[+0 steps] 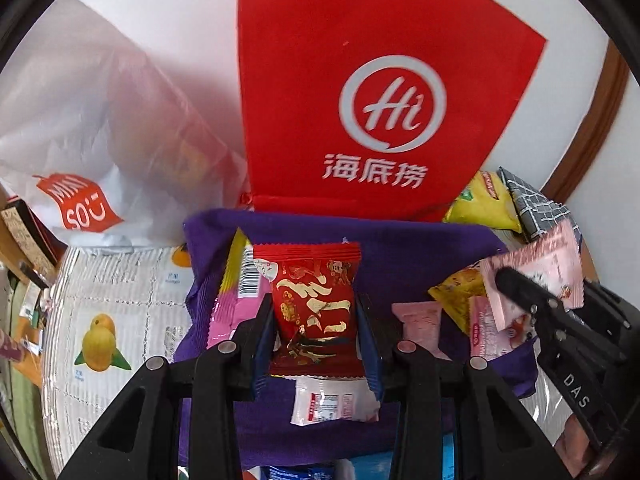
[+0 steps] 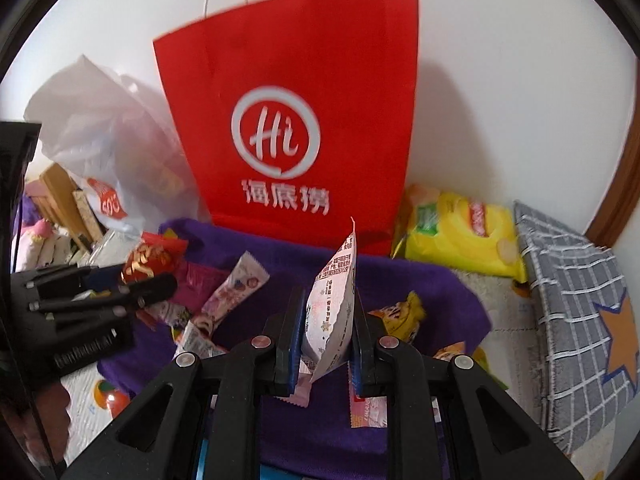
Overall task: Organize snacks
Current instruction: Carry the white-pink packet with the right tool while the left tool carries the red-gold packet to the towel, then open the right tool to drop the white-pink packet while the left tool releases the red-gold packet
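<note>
While both grippers hang over the purple cloth (image 1: 420, 240) with a packet apiece, the chief risk, as I judge it, is a dropped or misplaced snack. The left gripper (image 1: 316, 320) pinches a red snack packet (image 1: 316, 304) by its side edges, jaws pressed against a puffy, air-filled pouch — such a pack can squirt out of the pads if the hold loosens or the hand jerks. The right gripper (image 2: 326, 332) is pressed tight on a white snack packet (image 2: 332, 312), which stands on edge and tilted between the pads; its slim, glossy film could twist or slide free, and its loose top corner could catch on whatever it is carried past. Both packets are held above the cloth, where other snacks lie scattered: a pink wrapper (image 1: 420, 320), a yellow packet (image 2: 404, 316), a long pale stick pack (image 2: 236, 284). Any release here would only add to that heap. Behind the cloth a red paper bag (image 2: 288, 100) stands upright against the wall, its mouth high above the grippers, so if that is the destination, each packet must be lifted over the rim without knocking the bag over. A white plastic bag (image 1: 100, 140) slumps to the left of it, a yellow chip bag (image 2: 460, 232) and a grey checked cushion (image 2: 576, 300) crowd the right. The two grippers work close together and could bump.
</note>
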The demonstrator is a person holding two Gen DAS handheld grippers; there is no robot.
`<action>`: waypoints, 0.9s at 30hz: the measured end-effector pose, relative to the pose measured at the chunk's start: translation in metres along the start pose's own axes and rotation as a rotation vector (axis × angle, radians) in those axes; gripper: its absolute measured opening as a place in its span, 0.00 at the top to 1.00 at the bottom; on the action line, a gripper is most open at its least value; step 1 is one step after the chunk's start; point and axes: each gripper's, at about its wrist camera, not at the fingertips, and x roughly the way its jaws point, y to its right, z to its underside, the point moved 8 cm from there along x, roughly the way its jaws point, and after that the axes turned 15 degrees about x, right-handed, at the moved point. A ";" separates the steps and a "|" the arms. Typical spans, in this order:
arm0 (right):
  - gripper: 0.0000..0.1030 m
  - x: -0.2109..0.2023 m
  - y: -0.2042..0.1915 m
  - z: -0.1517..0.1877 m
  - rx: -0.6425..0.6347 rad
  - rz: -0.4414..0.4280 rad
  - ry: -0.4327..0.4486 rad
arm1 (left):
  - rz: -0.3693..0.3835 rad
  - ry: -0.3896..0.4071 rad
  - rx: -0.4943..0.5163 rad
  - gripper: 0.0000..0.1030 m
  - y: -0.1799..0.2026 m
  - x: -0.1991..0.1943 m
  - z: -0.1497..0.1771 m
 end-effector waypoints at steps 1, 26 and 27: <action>0.81 0.002 0.002 0.001 0.003 0.002 -0.005 | -0.007 -0.004 -0.008 0.65 -0.004 0.002 0.001; 0.81 0.025 0.010 0.017 -0.028 0.014 -0.094 | -0.011 -0.067 -0.035 0.65 -0.013 0.018 0.009; 0.81 0.025 0.009 0.017 -0.031 0.013 -0.096 | -0.009 -0.066 -0.035 0.65 -0.013 0.017 0.009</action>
